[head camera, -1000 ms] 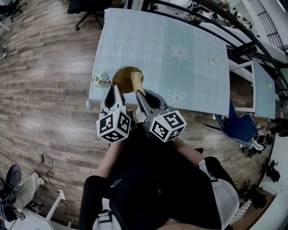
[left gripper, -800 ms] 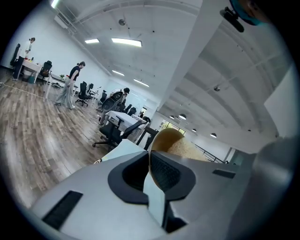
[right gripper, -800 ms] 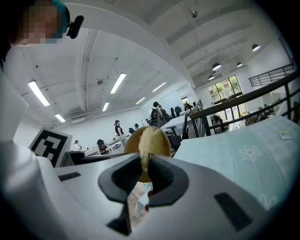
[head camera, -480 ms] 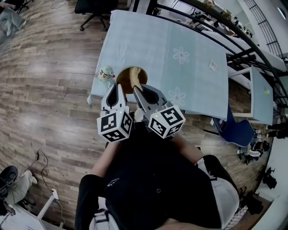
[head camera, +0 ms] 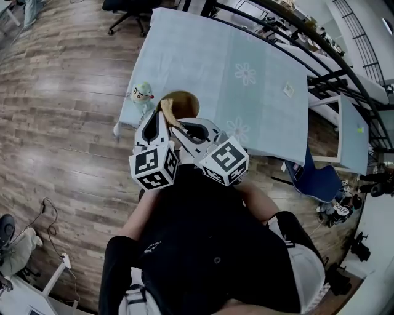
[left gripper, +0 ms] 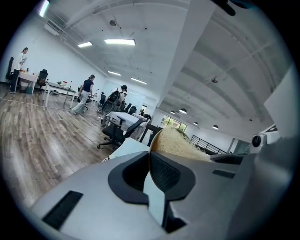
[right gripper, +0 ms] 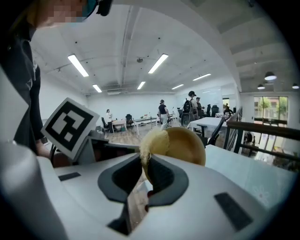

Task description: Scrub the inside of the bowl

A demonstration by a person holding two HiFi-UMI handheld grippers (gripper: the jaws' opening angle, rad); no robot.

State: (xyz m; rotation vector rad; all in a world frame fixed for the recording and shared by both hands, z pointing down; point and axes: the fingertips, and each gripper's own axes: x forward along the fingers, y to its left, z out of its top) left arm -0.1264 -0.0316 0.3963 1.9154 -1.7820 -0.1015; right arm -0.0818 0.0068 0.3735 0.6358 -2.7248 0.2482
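A tan bowl (head camera: 186, 100) sits near the front left corner of the light-blue table (head camera: 203, 49). My left gripper (head camera: 157, 119) is at the bowl's near left rim, jaws shut on that thin edge; in the left gripper view the bowl's speckled side (left gripper: 176, 143) rises just past the gripper (left gripper: 150, 161). My right gripper (head camera: 178, 127) is shut on a yellowish fuzzy scrubber (head camera: 168, 114) that reaches into the bowl's left part. The right gripper view shows the scrubber (right gripper: 152, 143) between the gripper's (right gripper: 143, 166) fingers, with the bowl (right gripper: 187, 143) behind it.
A small pale-green toy figure (head camera: 140, 93) stands at the table's left edge beside the bowl. A small paper scrap (head camera: 287, 90) lies far right. A blue chair (head camera: 317, 175) is at the right, a black office chair (head camera: 123, 9) beyond the table, and metal railings lie top right.
The scrubber in my right gripper has swung from the bowl's middle toward its left side. My left gripper has stayed on the rim.
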